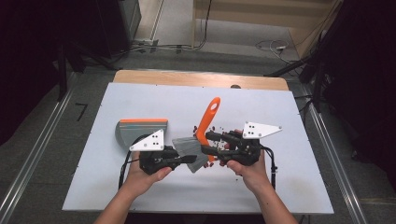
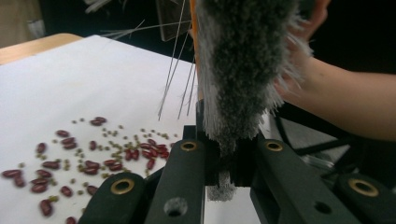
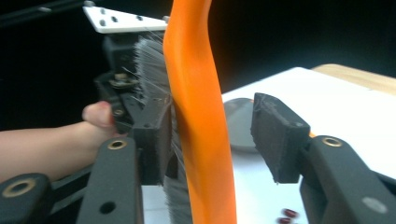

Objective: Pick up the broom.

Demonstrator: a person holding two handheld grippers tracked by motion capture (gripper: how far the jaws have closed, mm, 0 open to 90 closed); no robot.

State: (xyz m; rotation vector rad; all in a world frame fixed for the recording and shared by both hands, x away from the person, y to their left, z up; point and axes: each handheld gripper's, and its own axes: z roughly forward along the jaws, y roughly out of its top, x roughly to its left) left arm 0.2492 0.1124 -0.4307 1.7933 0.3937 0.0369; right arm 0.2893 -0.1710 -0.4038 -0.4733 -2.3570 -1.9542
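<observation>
A hand brush with an orange handle (image 1: pixel 208 119) and grey bristles (image 1: pixel 189 149) is held over the white mat (image 1: pixel 140 191). My left gripper (image 1: pixel 190 159) is shut on the bristles (image 2: pixel 243 70), which stand up between its jaws (image 2: pixel 224 154). My right gripper (image 1: pixel 205 143) stands open around the orange handle (image 3: pixel 198 116): its left jaw is against the brush, its right pad (image 3: pixel 275 137) is clear of it. Red beans and small green beans (image 2: pixel 93 163) lie scattered on the mat under the brush. A grey dustpan (image 1: pixel 140 128) with an orange edge lies to the left.
The mat covers a wooden table whose far edge (image 1: pixel 201 77) shows. Beans (image 1: pixel 212 128) lie around the brush handle near mid-table. Cables lie on the floor beyond the table. Metal rails run along both sides.
</observation>
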